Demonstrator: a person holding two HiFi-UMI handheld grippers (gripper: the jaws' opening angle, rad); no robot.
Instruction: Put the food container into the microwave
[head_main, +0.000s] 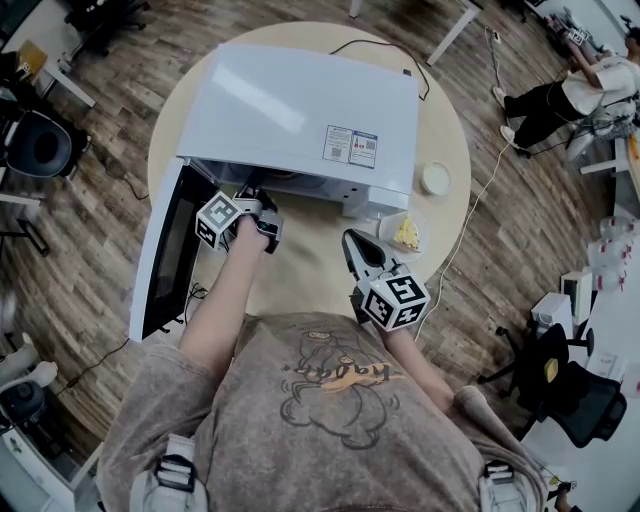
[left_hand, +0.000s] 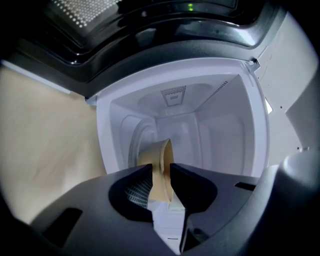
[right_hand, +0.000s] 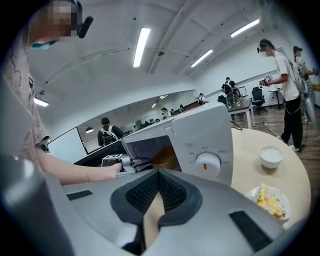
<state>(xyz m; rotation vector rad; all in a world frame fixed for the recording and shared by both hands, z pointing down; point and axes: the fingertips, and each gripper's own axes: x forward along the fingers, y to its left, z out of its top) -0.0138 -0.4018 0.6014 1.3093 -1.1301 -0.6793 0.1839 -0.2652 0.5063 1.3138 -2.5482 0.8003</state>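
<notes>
The white microwave (head_main: 300, 110) stands on the round table (head_main: 450, 130) with its door (head_main: 165, 250) swung open to the left. My left gripper (head_main: 256, 195) is at the mouth of the oven, shut on the rim of a tan food container (left_hand: 161, 159). The container hangs tilted on edge inside the white cavity (left_hand: 225, 130). In the right gripper view the container (right_hand: 165, 157) shows inside the opening beside the left gripper (right_hand: 117, 162). My right gripper (head_main: 352, 240) hovers over the table in front of the microwave, shut with nothing in it (right_hand: 158, 175).
A plate of yellow food (head_main: 405, 235) lies right of the microwave's front corner, and a small white bowl (head_main: 436, 178) sits further back. A black cable (head_main: 375, 48) runs behind the oven. A seated person (head_main: 570, 95) and office chairs (head_main: 40, 145) surround the table.
</notes>
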